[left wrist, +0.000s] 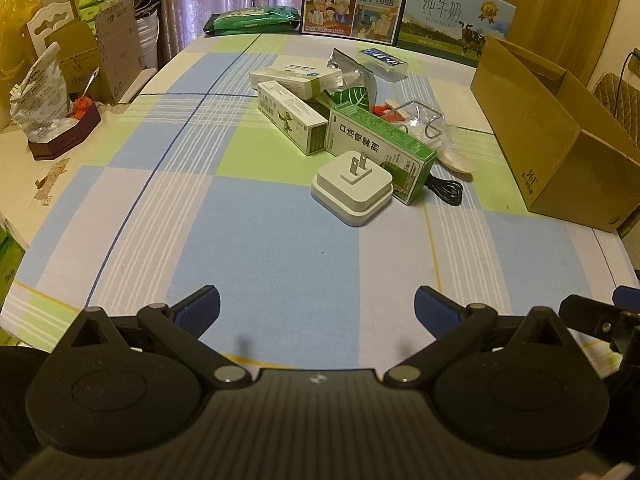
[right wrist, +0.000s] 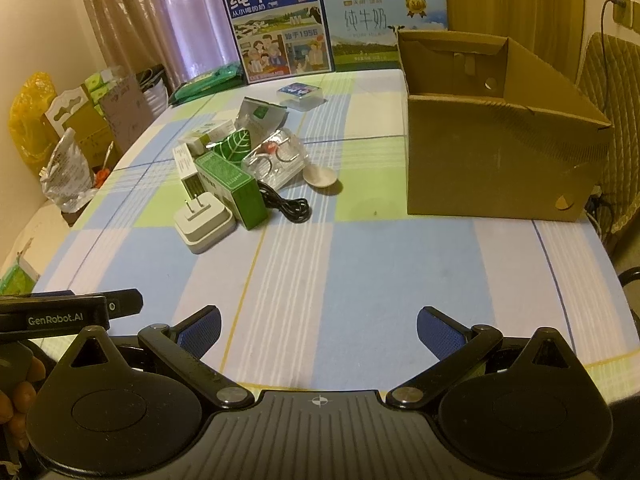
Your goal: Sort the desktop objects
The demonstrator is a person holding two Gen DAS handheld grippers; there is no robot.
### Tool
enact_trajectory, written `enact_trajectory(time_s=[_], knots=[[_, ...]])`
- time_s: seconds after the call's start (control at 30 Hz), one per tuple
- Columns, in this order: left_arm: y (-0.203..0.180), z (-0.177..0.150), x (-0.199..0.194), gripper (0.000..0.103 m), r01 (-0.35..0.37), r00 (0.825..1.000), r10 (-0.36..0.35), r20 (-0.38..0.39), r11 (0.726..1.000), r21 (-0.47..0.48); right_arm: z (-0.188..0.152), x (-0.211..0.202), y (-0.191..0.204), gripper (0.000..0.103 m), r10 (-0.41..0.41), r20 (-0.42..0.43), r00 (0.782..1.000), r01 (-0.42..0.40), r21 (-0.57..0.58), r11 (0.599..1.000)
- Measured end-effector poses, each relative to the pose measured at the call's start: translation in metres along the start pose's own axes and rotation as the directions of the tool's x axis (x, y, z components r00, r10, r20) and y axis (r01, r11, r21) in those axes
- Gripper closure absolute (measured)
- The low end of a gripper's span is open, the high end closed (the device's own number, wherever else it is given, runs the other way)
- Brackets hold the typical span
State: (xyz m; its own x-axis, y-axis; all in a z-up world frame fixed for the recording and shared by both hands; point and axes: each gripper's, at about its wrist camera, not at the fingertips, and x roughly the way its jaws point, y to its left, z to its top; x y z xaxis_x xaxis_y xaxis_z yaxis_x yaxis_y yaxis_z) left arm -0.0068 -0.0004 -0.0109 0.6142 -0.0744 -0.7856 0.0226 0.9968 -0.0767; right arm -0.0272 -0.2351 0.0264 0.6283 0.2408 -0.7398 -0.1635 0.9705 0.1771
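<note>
A: Where's everything, big to small?

B: Table (left wrist: 260,240) w/ checked cloth. Box (right wrist: 492,160) on your right side, open top, looks empty from here. Milk cartons (right wrist: 280,24) at the back edge. Then the pile mid-table: green carton (left wrist: 380,148), white carton (left wrist: 292,120), plug (left wrist: 352,188) nearest you, touching the green carton, prongs up. Cable (left wrist: 446,190) and spoon (left wrist: 458,160) just beside it.

A: Tongs?

B: Left gripper (left wrist: 318,300) wide, holding nothing. Right gripper (right wrist: 319,320) same: wide, empty, well short of the pile.

A: Risks?

B: Pile's tight. Grab the green carton first and you'll prob. shove the plug or drag the cable. Clear bag (right wrist: 276,156) looks slippery, may crumple out of the pads. Box wall is tall; come in low and you'd clip its rim.

A: In the way?

B: Plug blocks the left's straight path. The right's run to the box is open.
</note>
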Motion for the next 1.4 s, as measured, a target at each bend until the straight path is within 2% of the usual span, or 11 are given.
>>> enact_trajectory(time_s=[0.4, 1.4], knots=[[0.0006, -0.0007, 0.0005, 0.001, -0.009, 1.000, 0.009, -0.001, 1.000, -0.017, 0.0004, -0.0001, -0.0016, 0.002, 0.001, -0.011, 1.000, -0.001, 0.010, 1.000], [0.0057, -0.0019, 0.0001, 0.001, 0.023, 1.000, -0.023, -0.008, 0.999, -0.042, -0.0016, 0.0072, -0.0016, 0.002, 0.005, -0.054, 0.999, -0.004, 0.019, 1.000]])
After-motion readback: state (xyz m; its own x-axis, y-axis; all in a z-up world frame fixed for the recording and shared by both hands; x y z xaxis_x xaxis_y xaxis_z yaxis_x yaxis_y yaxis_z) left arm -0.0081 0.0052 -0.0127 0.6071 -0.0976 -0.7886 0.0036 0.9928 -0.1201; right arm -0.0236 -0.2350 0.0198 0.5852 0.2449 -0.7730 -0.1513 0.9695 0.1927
